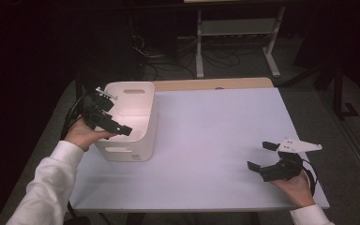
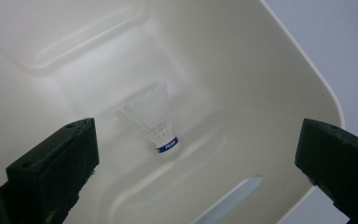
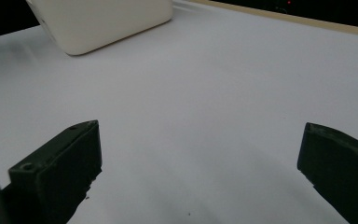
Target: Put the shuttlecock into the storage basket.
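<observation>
L gripper hangs over the white bin at the table's far-left corner, jaws spread wide, nothing between them. Shuttlecock lies on the bin floor, clear of both jaws, below and ahead of the L fingers. No contact.

Key relation: in the left gripper view the shuttlecock sits between the two jaw lines, a bit closer to the left-hand jaw. Long axis tilted: cork end w/ blue band toward the camera, feather skirt away toward the bin's far wall. Leaning or flat on its side? Can't tell for sure.

R gripper is near the table's near-right corner, well apart from the bin, jaws also spread, bare tabletop under them. From the right gripper view the bin is far off.

So L hand is much nearer; R is out of play. Judgement: drop looks done, item is in the bin. If L goes back in, it would need to come straight down inside the walls; if it leaves, lift up first so the jaws miss the rim.
</observation>
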`<state>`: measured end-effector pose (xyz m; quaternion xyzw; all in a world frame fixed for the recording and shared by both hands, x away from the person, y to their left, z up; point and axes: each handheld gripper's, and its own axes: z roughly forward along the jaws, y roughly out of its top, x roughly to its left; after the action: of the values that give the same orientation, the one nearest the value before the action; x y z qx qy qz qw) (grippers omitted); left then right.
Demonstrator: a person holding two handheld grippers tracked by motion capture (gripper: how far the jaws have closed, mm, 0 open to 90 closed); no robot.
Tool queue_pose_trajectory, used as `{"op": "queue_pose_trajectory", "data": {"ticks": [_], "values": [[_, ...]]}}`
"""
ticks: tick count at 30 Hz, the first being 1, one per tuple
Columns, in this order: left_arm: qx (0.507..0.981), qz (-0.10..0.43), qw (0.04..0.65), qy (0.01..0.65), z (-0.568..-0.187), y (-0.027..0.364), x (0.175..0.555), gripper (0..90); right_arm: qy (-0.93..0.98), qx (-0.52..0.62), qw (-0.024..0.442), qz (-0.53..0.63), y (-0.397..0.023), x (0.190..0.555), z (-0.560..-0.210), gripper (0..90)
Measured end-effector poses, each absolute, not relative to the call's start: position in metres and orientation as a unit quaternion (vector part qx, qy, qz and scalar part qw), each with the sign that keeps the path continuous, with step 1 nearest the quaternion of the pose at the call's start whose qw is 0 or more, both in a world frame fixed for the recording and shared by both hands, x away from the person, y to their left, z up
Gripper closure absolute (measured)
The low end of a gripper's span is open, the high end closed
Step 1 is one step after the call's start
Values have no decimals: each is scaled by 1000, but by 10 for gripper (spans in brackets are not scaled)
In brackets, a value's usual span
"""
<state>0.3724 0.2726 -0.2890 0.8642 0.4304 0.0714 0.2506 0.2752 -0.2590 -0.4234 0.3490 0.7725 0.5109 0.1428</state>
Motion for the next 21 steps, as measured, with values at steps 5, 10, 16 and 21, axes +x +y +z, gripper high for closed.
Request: {"op": "queue_pose_trajectory", "data": {"ticks": [5, 10, 16, 21], "values": [[857, 89, 270, 429, -283, 278, 367, 0, 772, 349, 143, 511, -259, 275, -423, 0], [854, 87, 285, 426, -282, 284, 364, 0, 773, 349, 143, 510, -258, 275, -423, 0], [840, 90, 328, 422, -280, 291, 356, 0, 773, 347, 142, 512, -258, 275, -423, 0], [835, 101, 357, 408, -276, 293, 347, 0, 773, 347, 142, 511, -258, 276, -424, 0]]}}
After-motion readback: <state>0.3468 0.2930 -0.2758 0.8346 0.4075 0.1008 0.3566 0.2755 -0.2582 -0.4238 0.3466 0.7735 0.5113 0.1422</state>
